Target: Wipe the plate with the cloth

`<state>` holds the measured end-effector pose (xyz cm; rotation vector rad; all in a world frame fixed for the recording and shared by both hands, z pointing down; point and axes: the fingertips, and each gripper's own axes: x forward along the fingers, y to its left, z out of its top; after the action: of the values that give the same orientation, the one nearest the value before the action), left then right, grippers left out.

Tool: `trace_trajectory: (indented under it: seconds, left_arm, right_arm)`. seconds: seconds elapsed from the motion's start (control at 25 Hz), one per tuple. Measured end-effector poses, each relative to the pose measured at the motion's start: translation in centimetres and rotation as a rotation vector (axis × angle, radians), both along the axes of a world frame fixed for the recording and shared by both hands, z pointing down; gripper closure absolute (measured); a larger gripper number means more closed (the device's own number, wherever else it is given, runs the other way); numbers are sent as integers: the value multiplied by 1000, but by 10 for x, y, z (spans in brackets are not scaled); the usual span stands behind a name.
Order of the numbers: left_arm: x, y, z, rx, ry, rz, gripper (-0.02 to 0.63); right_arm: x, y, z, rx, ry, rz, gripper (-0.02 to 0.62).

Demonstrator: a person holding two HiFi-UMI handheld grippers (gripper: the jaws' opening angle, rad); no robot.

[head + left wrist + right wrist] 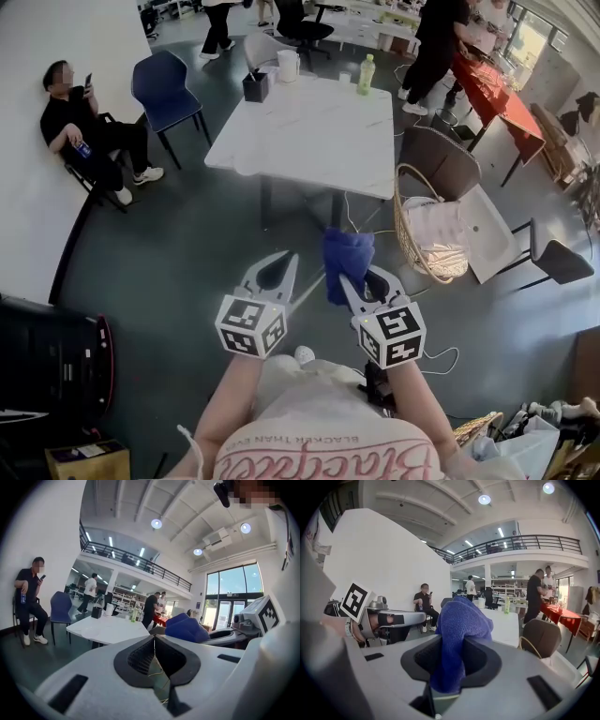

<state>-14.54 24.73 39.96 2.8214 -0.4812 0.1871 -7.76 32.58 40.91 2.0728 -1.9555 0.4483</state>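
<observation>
White table (309, 131) upper centre of head view, green bottle (366, 73) at far edge. Blue chair (167, 89), seated person (80, 127) upper left. Wicker chair (422, 225) right of centre. Left gripper (284, 265) jaws pressed together, empty. Right gripper (354, 281) clamped on blue cloth (348, 255), which bunches beyond the tips. Both side by side at lower centre, pointing toward table, tilted slightly down.

We see the blue cloth (461, 630), a bunched, fuzzy wad, pinched between the jaws of the right gripper (454, 656) and bulging up above them in mid-air.
</observation>
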Motion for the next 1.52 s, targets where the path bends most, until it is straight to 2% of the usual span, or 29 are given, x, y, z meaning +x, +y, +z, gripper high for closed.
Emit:
trace_trajectory:
  seconds: [0.56,0.8,1.52]
  left_arm:
    - [3,-54,17,-27,-25,-90,601]
    - [21,-84,24,-44,-33,-98,601]
    - [66,-234,35,-69,-35,-164,601]
  right_arm:
    - [10,-62,15,-8,-35,-76,495]
    - [28,-92,18,-10,-40,-84,495]
    - [76,-252,27,-27,-52,-156,495]
